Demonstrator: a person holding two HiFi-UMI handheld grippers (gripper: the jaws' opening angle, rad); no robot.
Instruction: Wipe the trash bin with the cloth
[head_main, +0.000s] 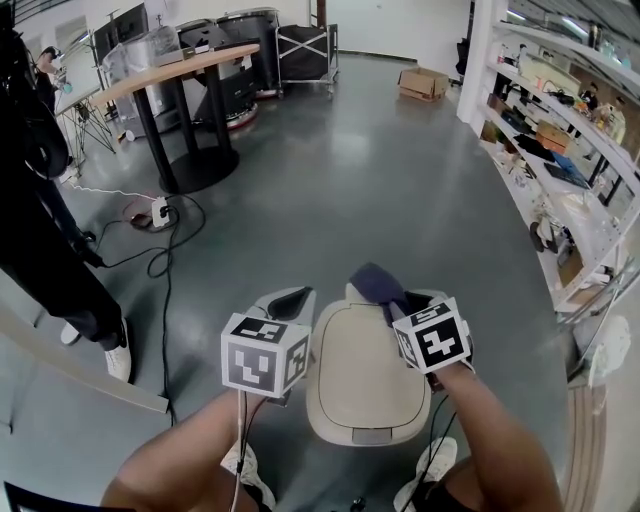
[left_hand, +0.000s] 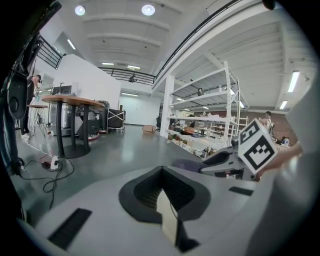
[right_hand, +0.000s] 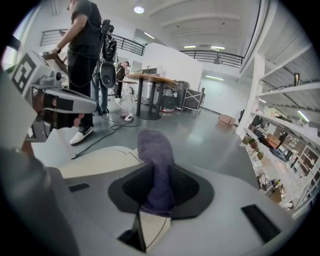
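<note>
A cream trash bin (head_main: 352, 378) with a closed lid stands on the floor right below me. My right gripper (head_main: 392, 300) is shut on a purple cloth (head_main: 377, 282), which hangs over the far edge of the lid. In the right gripper view the cloth (right_hand: 156, 165) sticks up from between the jaws of the right gripper (right_hand: 159, 186), with the bin lid (right_hand: 100, 162) just beyond to the left. My left gripper (head_main: 289, 300) hovers beside the bin's left far corner. The left gripper (left_hand: 163, 181) is shut with nothing in it.
A person in black (head_main: 45, 240) stands at the left. A power strip with cables (head_main: 158, 212) lies on the floor near a round black-based table (head_main: 185, 110). White shelving (head_main: 560, 160) lines the right side. A cardboard box (head_main: 422, 83) sits far off.
</note>
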